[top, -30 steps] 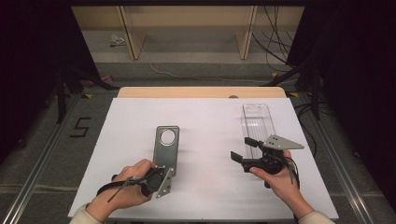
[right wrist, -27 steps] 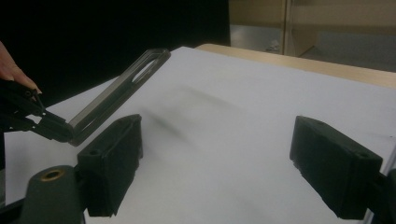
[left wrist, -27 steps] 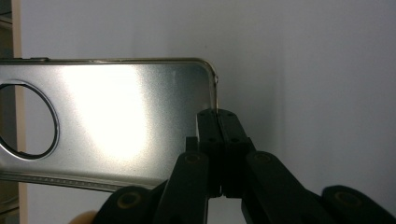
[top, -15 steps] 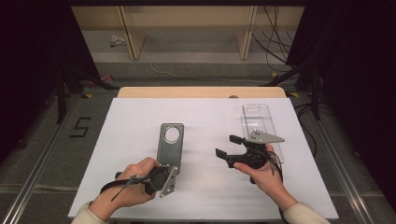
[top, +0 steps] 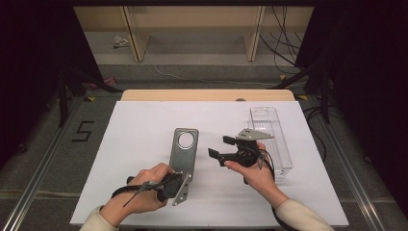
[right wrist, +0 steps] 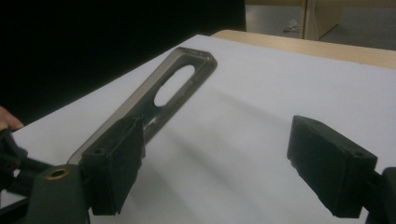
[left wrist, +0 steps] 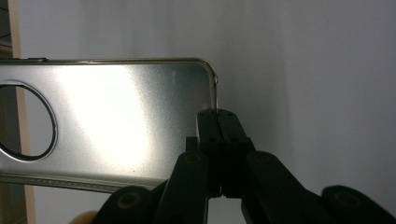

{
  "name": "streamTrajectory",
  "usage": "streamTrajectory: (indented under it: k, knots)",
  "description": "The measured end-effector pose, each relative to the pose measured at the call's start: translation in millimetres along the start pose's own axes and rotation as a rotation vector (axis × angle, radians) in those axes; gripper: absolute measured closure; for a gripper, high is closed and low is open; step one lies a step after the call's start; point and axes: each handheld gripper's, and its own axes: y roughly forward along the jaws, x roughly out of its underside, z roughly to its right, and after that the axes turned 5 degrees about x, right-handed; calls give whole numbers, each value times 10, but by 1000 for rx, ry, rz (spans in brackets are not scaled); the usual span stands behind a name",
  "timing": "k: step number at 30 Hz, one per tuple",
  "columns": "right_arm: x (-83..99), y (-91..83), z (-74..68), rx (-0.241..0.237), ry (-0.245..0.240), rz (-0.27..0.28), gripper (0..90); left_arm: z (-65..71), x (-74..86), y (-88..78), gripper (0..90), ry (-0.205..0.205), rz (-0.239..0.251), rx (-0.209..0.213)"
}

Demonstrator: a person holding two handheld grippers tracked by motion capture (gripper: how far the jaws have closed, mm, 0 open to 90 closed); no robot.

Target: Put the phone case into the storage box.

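Left hand-held gripper (top: 179,186): jaws pressed together, pinching the near end of the metal plate (top: 184,151). In the left gripper view the closed tips (left wrist: 218,122) clamp the plate's (left wrist: 121,121) short edge at a corner. The plate lies lengthwise on the white table (top: 144,130), left of centre, round hole (top: 185,140) at its far end. In the right gripper view the plate (right wrist: 159,100) looks tilted, far end raised off the table; can't confirm from above.

Right hand-held gripper (top: 222,147): jaws spread wide, nothing between them, pointing left toward the plate, just beside its right edge, not touching. Right gripper view shows both pads (right wrist: 114,163) apart with bare table between.

Clear plastic tray (top: 271,139) sits lengthwise on the table's right side, behind the right hand (top: 255,173).
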Motion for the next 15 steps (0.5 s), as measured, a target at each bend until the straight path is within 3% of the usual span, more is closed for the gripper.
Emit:
streamTrajectory:
  k: [9, 15]
  knots:
    - [-88, 185, -7, -7, 34, -35, 291, 12, -83, 58, 888, 18, 0, 21]
    - [-94, 305, -3, -14, 63, -75, 367, 8, -105, 69, 888, 32, 3, 13]
